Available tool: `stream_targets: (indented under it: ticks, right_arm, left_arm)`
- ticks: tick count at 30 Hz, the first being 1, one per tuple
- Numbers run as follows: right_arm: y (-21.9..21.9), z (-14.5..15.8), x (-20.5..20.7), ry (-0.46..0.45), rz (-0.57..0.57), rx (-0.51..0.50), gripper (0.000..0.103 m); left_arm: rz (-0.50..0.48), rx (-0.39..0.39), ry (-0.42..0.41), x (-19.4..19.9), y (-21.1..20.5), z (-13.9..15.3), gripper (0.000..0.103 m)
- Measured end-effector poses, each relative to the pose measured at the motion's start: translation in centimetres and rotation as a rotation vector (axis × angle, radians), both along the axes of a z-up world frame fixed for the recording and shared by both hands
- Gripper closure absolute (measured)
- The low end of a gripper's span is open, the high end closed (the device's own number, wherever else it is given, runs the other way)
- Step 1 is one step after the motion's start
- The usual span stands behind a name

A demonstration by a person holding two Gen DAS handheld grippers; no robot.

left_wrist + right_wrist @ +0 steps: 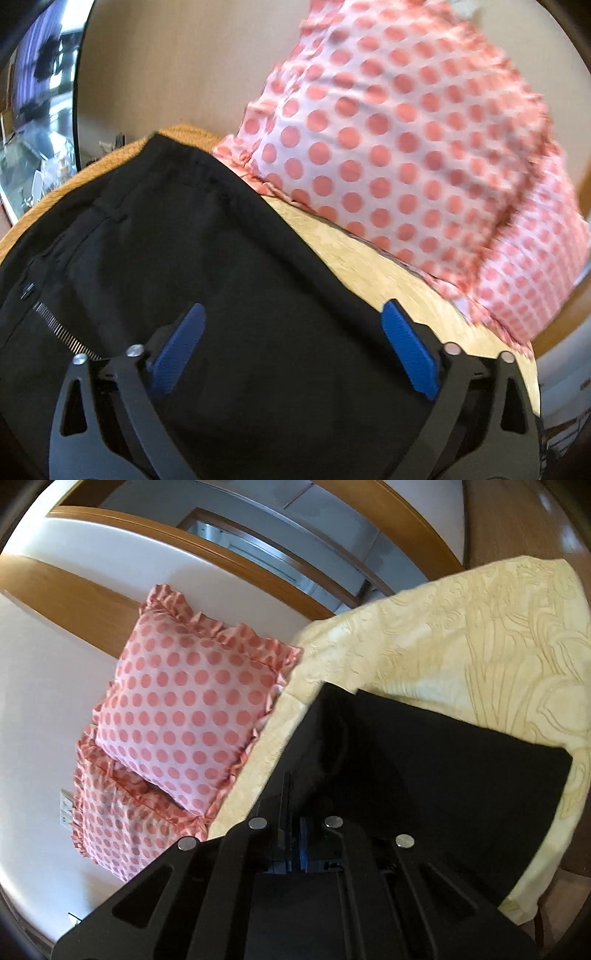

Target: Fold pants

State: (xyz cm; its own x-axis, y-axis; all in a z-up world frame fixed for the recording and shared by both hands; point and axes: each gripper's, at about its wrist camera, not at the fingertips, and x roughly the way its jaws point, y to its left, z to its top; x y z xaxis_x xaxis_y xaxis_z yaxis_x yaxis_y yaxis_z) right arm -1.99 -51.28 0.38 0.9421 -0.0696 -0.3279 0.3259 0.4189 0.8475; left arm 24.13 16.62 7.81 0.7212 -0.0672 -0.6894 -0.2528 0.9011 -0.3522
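Black pants (192, 236) lie spread on a cream bedspread (373, 273), zipper at the lower left of the left wrist view. My left gripper (291, 325) is open, its blue fingers (406, 347) wide apart just above the black cloth. In the right wrist view the pants (424, 768) lie on the bedspread (461, 638). My right gripper (293, 834) is shut, its jaws pressed together on a fold of the black cloth that rises up to them.
Two pink polka-dot pillows (192, 705) with ruffled edges lean on the white wall beside the bed; one fills the upper right of the left wrist view (399, 140). A wooden headboard rail (74, 602) runs behind them. A round mirror edge (40, 110) is at left.
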Motion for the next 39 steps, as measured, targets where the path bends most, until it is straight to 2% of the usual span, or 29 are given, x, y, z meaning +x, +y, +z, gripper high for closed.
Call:
stream_targets:
  ticks: [6,7,9,10,12,14,16,17,19,22,26,31,34,35,37,39]
  right_arm:
    - [-0.5,-0.1,0.1,-0.010,0.015,0.007,0.100]
    - [-0.5,-0.1,0.1,-0.009,0.019,0.004,0.100]
    - [-0.6,-0.3,0.1,-0.010,0.023,0.007,0.100]
    - [-0.6,-0.3,0.1,-0.013,0.024,0.009,0.100]
    - [-0.6,-0.2,-0.1,-0.021,0.027,0.013,0.100]
    - [-0.7,0.1,-0.5,-0.025,0.022,-0.002,0.100]
    - [-0.7,0.6,-1.1,-0.029,0.007,-0.030,0.100]
    - [-0.8,0.8,-1.5,-0.028,-0.001,-0.043,0.100]
    - [-1.0,0.9,-2.0,-0.021,-0.017,-0.060,0.100]
    - [-1.5,0.3,-2.7,-0.012,-0.038,-0.055,0.100]
    - [-1.9,-1.0,-3.0,0.025,-0.053,-0.030,0.100]
    - [-2.3,-1.4,-3.7,0.015,-0.050,0.015,0.100]
    - [-2.8,-1.6,-3.7,0.079,-0.039,-0.008,0.100]
    - [-3.1,-2.1,-3.7,0.098,-0.037,0.020,0.100]
    - [-3.5,-2.9,-4.4,0.068,-0.033,0.089,0.100]
    - [-3.2,-2.3,-5.3,0.059,-0.043,0.061,0.100]
  left_arm:
    - [0.108,-0.102,0.190,8.4,2.4,-3.7,0.031]
    - [0.122,-0.106,0.211,9.5,2.7,-4.2,0.041]
    - [0.157,-0.083,0.218,10.7,3.4,-4.5,0.070]
    - [0.147,-0.113,0.204,10.7,3.7,-4.4,0.092]
    - [0.181,-0.173,0.170,9.0,4.5,-3.6,0.093]
    - [0.178,-0.166,0.098,5.8,4.7,-1.6,0.094]
    - [0.155,-0.111,-0.020,-0.1,4.8,1.7,0.094]
    - [0.149,-0.093,-0.055,-2.3,4.7,2.7,0.093]
    - [0.150,-0.065,-0.121,-9.4,5.0,4.0,0.093]
    - [0.178,-0.031,-0.105,-18.0,5.1,2.3,0.091]
    - [0.213,-0.051,-0.016,-24.3,5.2,-2.6,0.091]
    - [0.239,-0.055,-0.016,-26.3,4.8,-4.4,0.090]
    - [0.234,-0.054,-0.021,-26.5,4.6,-4.6,0.090]
    - [0.234,-0.059,-0.021,-26.4,4.6,-4.6,0.090]
    - [0.230,-0.057,-0.022,-26.3,4.5,-4.5,0.091]
    - [0.215,-0.047,-0.025,-26.5,4.4,-4.2,0.092]
